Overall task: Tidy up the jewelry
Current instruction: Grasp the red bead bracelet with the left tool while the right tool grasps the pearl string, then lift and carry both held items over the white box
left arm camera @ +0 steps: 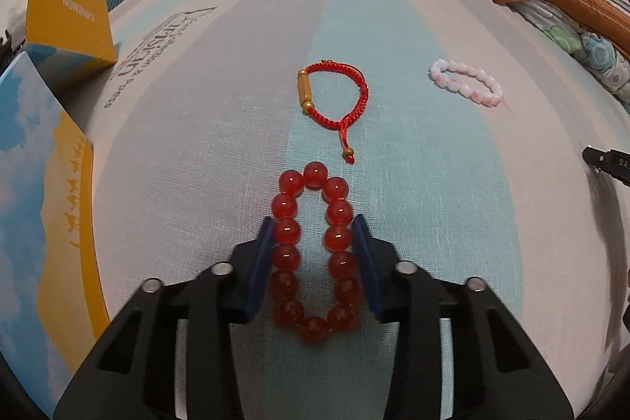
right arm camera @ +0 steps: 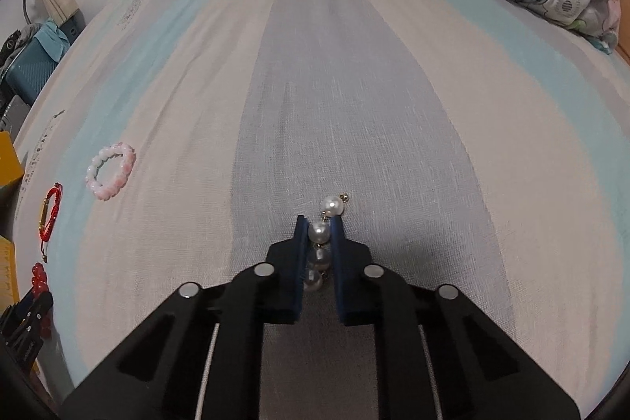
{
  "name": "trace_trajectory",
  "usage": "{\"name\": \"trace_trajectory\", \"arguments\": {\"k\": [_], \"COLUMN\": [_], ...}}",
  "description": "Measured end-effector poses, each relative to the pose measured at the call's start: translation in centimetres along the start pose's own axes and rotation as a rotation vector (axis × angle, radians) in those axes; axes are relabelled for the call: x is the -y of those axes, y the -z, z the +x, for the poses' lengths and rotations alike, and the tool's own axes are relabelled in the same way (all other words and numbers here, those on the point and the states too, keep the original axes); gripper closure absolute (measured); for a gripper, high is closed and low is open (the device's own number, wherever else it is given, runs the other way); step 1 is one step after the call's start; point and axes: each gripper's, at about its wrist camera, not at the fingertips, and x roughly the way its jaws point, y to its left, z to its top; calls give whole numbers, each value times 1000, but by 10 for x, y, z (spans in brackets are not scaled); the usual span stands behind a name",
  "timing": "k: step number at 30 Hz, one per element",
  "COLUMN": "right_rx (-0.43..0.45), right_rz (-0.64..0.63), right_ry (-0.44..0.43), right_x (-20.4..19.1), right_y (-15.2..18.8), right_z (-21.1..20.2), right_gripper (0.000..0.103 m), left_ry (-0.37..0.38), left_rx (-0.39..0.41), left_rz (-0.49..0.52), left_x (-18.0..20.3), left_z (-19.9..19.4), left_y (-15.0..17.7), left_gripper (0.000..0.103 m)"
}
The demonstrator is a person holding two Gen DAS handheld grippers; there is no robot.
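We are holding a two-finger gripper in each hand over a bed [left arm camera: 413, 184] with a striped sheet, sorting jewelry. Our left gripper [left arm camera: 314, 227] is clamping a red bead bracelet [left arm camera: 313, 254], its blue fingers [left arm camera: 263, 262] pressing the loop from both sides into a narrow oval that is pointing straight ahead, away from us. Our right gripper [right arm camera: 318, 223] is pinching a short strand of pearls [right arm camera: 319, 250], the fingers nearly together on it, with one pearl sticking out past the tips; the strand is also running straight ahead. Both pieces seem to be lying on the sheet, so the next move likely means lifting each straight up.

The left view alone is showing a red cord bracelet [left arm camera: 334, 97] just ahead of the red beads, a pink bead bracelet [left arm camera: 466, 81] farther right, and yellow and sky-printed boxes [left arm camera: 63, 10] at far left. The right view alone is showing the pearls.
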Motion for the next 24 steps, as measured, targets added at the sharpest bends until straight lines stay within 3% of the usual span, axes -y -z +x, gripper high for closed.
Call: {"name": "trace_trajectory", "arguments": {"k": [2, 4, 7, 24], "right_rx": [6, 14, 32, 49], "right_rz": [-6, -17, -15, -26], "right_ry": [5, 17, 21, -9], "right_x": [-1, -4, -6, -11], "right_y": [1, 3, 4, 7], "right_z": [-1, -3, -7, -23], "right_gripper": [92, 92, 92, 92], "left_ry": [10, 32, 64, 88], "left_rx": [2, 5, 3, 0], "left_rz": [8, 10, 0, 9], "left_x": [0, -1, -3, 3], "left_z": [-1, -3, -5, -13], "left_y": [1, 0, -1, -2], "left_gripper": [76, 90, 90, 90]}}
